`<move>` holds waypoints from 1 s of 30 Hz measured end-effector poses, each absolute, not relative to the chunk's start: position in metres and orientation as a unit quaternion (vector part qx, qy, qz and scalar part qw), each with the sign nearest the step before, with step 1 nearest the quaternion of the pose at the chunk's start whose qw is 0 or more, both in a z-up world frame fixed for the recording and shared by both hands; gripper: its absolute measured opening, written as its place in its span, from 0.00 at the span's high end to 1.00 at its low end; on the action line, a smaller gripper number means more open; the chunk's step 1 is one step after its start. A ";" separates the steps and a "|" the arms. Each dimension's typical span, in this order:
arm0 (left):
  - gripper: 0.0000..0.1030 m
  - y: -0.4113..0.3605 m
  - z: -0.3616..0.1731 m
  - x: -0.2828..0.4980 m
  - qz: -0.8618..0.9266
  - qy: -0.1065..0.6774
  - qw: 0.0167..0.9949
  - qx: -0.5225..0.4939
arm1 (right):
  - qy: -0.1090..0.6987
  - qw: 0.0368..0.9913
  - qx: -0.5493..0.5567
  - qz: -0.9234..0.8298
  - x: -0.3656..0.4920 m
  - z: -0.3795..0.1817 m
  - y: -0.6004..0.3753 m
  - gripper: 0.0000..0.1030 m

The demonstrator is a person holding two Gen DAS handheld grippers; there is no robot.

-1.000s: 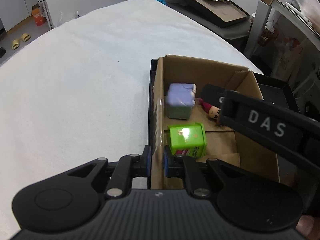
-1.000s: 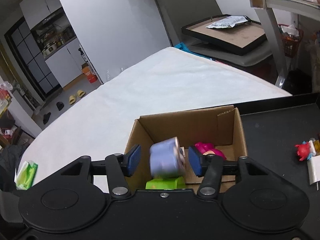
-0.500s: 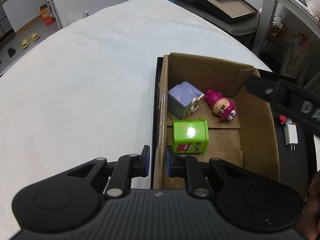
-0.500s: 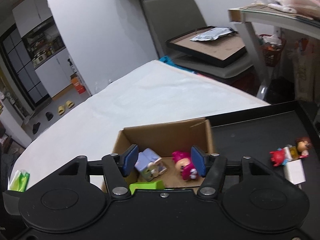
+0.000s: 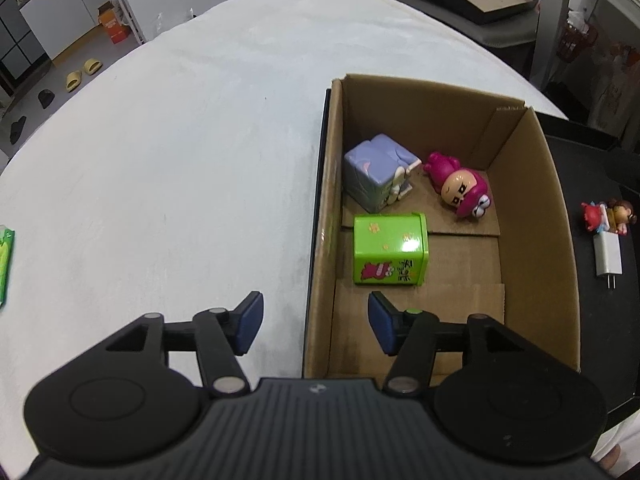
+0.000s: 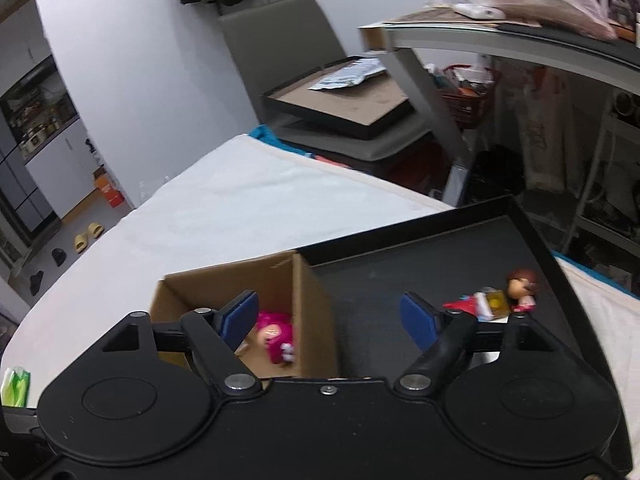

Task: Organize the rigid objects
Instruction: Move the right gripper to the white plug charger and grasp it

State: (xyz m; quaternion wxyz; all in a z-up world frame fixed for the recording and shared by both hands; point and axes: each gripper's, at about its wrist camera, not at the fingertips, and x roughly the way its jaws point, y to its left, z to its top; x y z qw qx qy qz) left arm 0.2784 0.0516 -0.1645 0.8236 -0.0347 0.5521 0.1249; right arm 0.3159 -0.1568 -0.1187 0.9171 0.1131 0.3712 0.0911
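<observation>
Straddled by the left gripper, the near wall of the cardboard box stands untouched: its jaws have just been opening, presumably letting the steadied box go. Ahead of them lie the green tin, purple cube and pink doll. Only the right view shows the right gripper, jaws likewise just opening and empty, swinging toward the small figures beyond its right finger.

Brown cardboard box holding a lilac cube toy, a magenta-hooded figurine and a lime-green tin with pink print, beside a black tray, a white charger, on white cloth.
</observation>
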 end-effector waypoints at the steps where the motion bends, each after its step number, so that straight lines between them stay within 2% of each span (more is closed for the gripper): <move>1: 0.44 0.050 -0.165 0.279 0.127 0.554 0.822 -0.033 | 0.374 0.916 0.115 0.087 0.317 -0.120 -0.161 0.24; 6: 0.39 0.040 -0.167 0.280 0.136 0.560 0.817 -0.021 | 0.392 0.910 0.117 0.064 0.320 -0.128 -0.179 0.24; 12: 0.39 0.033 -0.167 0.288 0.155 0.564 0.811 -0.014 | 0.419 0.895 0.146 0.036 0.325 -0.145 -0.208 0.23; 20: 0.38 0.018 -0.172 0.304 0.169 0.575 0.801 -0.006 | 0.441 0.888 0.131 0.013 0.333 -0.166 -0.222 0.23; 23: 0.34 0.010 -0.175 0.308 0.178 0.581 0.794 0.009 | 0.445 0.888 0.116 0.011 0.336 -0.171 -0.224 0.23; 30: 0.31 0.003 -0.181 0.317 0.199 0.597 0.777 0.031 | 0.471 0.875 0.110 -0.020 0.346 -0.198 -0.232 0.22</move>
